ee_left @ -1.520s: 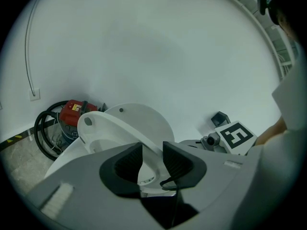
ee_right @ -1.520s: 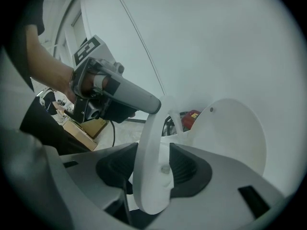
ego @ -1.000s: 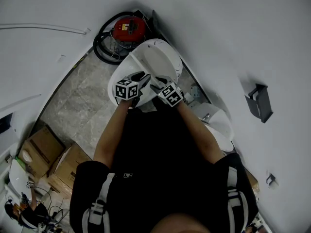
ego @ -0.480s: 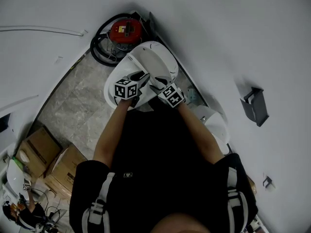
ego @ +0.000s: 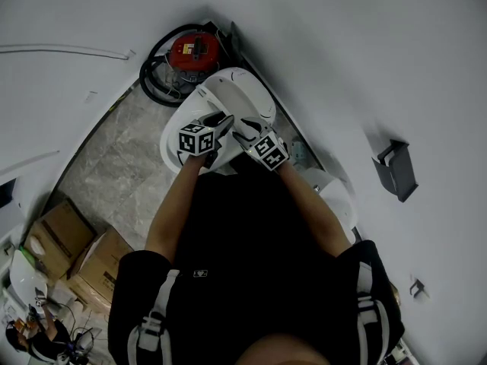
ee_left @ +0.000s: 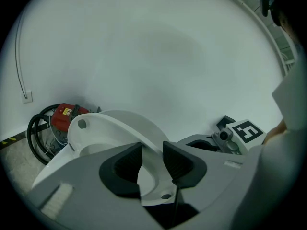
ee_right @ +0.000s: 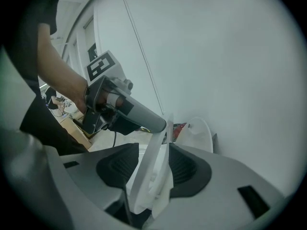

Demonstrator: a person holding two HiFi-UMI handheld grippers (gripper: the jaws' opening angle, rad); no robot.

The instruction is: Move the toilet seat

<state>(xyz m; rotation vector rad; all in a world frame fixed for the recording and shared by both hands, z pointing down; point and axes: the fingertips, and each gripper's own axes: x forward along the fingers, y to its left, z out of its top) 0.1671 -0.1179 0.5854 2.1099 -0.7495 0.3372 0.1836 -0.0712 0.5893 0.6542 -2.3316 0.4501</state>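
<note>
The toilet seat (ee_left: 149, 178) is clamped at its front rim by both claws: the jaws of the left gripper (ee_left: 152, 148) and the right gripper (ee_right: 153, 150) are each closed partway on the white ring. The ring is held tilted over the toilet bowl (ego: 171, 147), beside a red vacuum cleaner (ego: 196, 49). The swing is best made evenly about the hinge, so that the ring is not twisted. The bowl's contents cannot be seen, and the cardboard boxes (ego: 65, 234) appear shut.

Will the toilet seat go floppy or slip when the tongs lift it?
Probably stiff: the toilet seat holds its curved ring shape while tilted up. Its glossy surface looks smooth, so it might slip; the left tongs and right tongs both pinch its thin edge.
</note>
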